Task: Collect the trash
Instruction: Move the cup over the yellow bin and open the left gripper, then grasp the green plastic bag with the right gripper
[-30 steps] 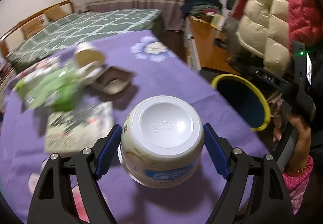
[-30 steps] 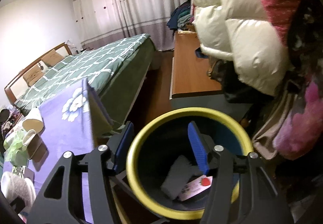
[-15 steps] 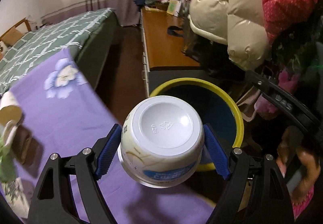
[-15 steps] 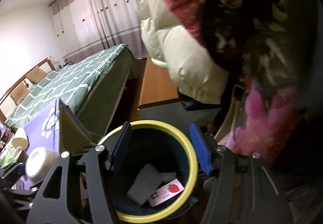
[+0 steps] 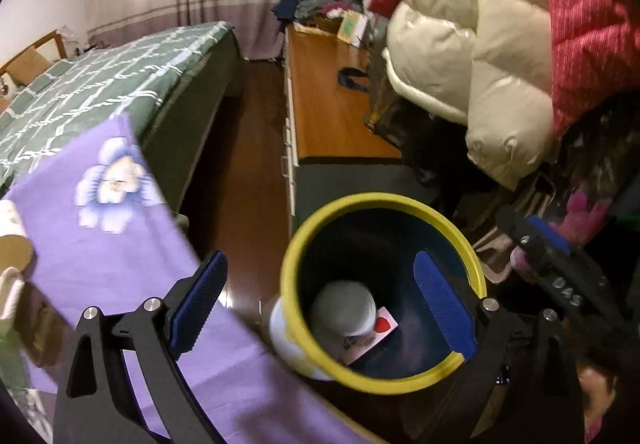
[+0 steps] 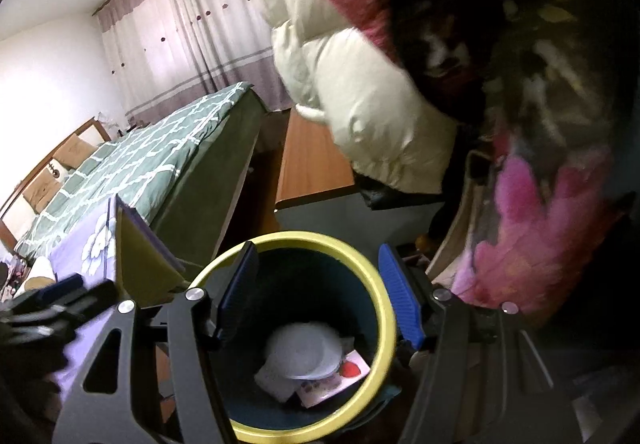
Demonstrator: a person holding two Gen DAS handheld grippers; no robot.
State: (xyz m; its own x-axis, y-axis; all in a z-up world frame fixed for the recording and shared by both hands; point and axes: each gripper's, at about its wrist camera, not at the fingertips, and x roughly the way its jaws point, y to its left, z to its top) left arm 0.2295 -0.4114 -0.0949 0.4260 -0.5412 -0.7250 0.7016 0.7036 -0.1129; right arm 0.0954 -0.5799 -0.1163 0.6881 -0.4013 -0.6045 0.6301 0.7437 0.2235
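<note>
The left tongs (image 5: 320,304) have just been opening and stand wide with nothing between the pads, poised over the yellow-rimmed bin (image 5: 476,272). The white bowl (image 5: 343,307) lies inside the bin on a strawberry-printed wrapper (image 5: 382,326). The right tongs (image 6: 316,296) hang half open over the same bin, empty. The purple-clothed desk (image 5: 112,244) sits beside it.

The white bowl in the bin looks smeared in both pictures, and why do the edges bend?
Left wrist view: bowl motion-blurred in the bin. Right wrist view: bowl soft, ceiling glare top left. Fisheye lenses curve both.
</note>
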